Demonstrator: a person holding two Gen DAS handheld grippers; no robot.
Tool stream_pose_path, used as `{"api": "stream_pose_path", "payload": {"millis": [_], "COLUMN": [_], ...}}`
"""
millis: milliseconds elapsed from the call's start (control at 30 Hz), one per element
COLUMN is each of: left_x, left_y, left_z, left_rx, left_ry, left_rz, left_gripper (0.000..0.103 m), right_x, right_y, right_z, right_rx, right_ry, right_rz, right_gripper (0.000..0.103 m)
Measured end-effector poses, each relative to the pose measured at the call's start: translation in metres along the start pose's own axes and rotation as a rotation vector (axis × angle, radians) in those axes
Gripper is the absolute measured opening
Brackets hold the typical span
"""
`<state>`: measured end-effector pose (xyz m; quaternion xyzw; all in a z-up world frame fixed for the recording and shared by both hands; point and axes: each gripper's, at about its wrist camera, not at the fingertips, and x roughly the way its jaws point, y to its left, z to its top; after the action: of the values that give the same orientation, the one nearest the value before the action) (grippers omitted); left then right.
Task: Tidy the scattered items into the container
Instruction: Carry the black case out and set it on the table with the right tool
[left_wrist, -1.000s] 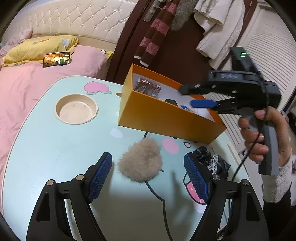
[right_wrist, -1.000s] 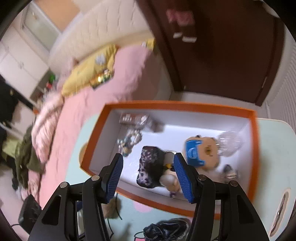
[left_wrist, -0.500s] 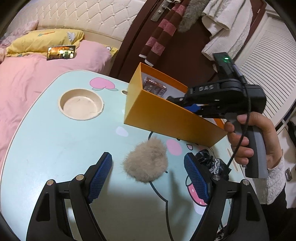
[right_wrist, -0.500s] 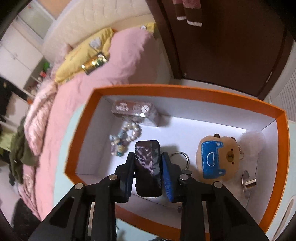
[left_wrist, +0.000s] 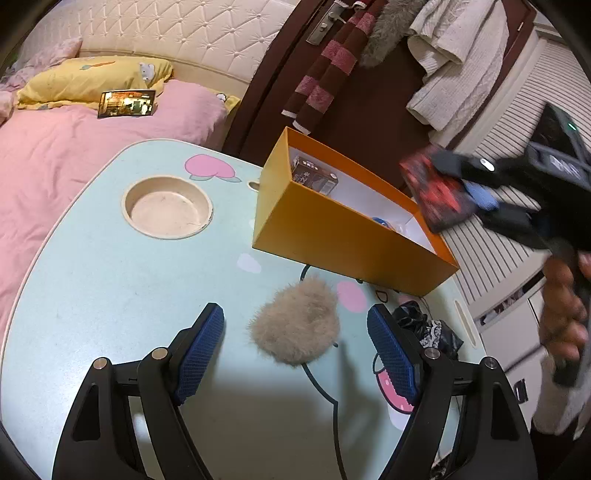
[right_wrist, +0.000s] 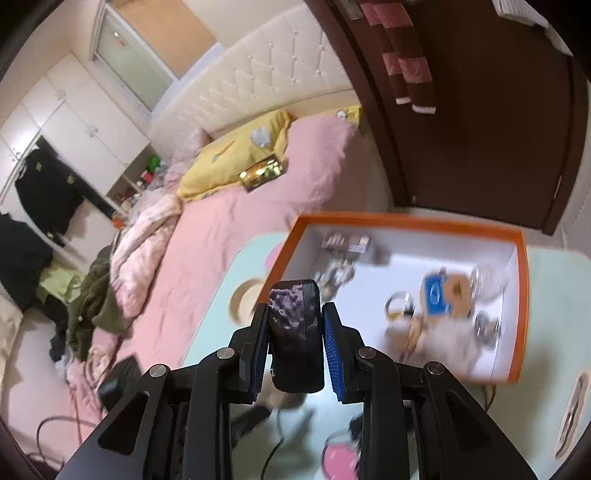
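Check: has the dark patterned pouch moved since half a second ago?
Yes. The right gripper has lifted the pouch off the orange box floor; it now sits over the box's left wall.

Beside one orange box sit one beige fur pompom and one black lace bundle; one dark patterned pouch hangs above it.
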<state>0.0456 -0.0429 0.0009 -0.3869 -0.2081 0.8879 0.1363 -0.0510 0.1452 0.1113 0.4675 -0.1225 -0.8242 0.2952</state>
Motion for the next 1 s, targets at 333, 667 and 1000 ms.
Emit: {"api": "stream_pose_path", "payload": {"millis": [333, 667, 1000], "left_x": [-0.001, -0.003, -0.001], "left_y": [0.003, 0.008, 0.013], "left_z": [-0.001, -0.001, 0.001], "left_rx": [-0.007, -0.018, -0.042], "left_ry": [-0.005, -0.013, -0.019], "left_rz": [0.004, 0.001, 0.009], "left_gripper": [0.080, 0.080, 0.080], "right_x": [0.027, 0.030, -0.003], "right_y": [-0.022, -0.022, -0.032], "right_z": [-0.059, -0.068, -0.074], "right_rx": [0.100, 0.044, -0.003], "right_ry": [0.117, 0.066, -0.057], "right_rz": [-0.016, -0.071, -0.121], "right_gripper": [0.027, 0.036, 0.054]}}
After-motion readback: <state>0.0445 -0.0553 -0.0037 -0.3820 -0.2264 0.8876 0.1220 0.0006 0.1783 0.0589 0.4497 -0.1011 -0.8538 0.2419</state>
